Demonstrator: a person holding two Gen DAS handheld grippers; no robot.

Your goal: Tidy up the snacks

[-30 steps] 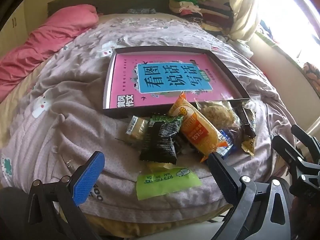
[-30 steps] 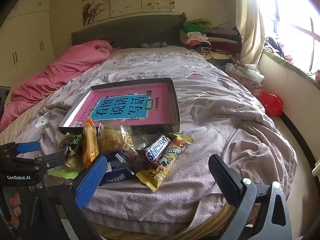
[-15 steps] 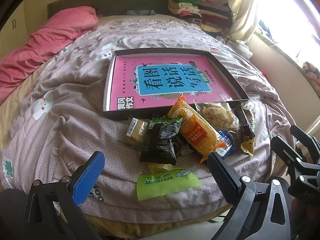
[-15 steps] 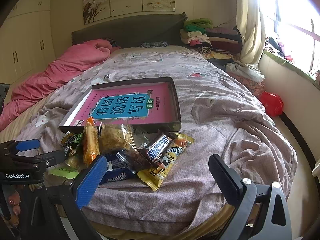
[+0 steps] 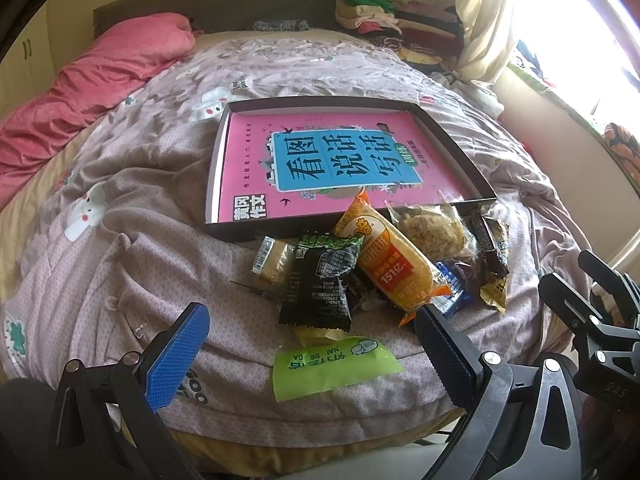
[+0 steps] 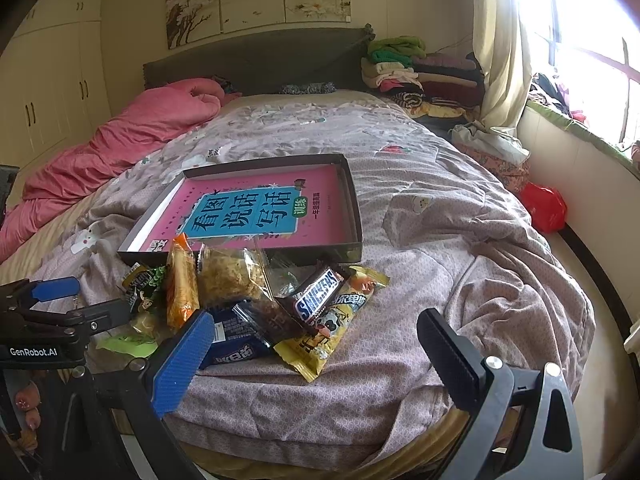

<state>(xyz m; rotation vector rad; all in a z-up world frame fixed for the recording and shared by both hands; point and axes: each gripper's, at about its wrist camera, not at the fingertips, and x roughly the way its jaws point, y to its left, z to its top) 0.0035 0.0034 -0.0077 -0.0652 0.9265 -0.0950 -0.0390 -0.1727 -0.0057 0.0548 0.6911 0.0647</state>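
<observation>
Both grippers hang wide open and empty, left gripper (image 5: 312,354) low centre, right gripper (image 6: 316,350) likewise. The snacks (image 5: 384,268) sit piled mid-frame on the bed (image 5: 120,240), touching the tray (image 5: 452,140); a green packet (image 5: 336,364), maybe candy, lies nearest.

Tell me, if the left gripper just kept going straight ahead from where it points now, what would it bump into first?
Probably the green packet, which lies nearest between the open fingers of the left gripper. Just beyond it is the black packet. Depth is hard to judge, so it might pass above.
</observation>
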